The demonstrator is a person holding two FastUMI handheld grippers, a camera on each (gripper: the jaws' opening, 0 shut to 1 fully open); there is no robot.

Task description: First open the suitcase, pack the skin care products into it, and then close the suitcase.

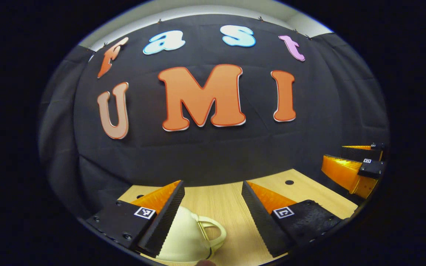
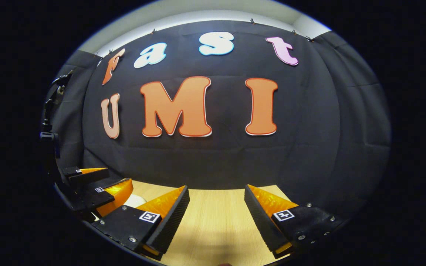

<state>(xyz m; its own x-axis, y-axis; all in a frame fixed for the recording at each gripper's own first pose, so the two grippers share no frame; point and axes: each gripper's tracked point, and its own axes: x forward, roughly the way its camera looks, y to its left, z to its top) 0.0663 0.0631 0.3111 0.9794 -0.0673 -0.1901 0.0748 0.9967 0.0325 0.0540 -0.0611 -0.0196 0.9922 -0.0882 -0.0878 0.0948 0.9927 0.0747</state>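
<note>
- In the left gripper view, the left gripper (image 1: pixel 213 199) stands wide open at the bottom of the frame and holds nothing.
- A cream-white suitcase (image 1: pixel 187 236) with a handle lies on the wooden worktop (image 1: pixel 216 203), at the bottom, just beside the left finger.
- The right gripper (image 2: pixel 216 203) is also wide open and empty, low in the right gripper view, above the bare worktop.
- Each view shows the other gripper at its edge.
</note>
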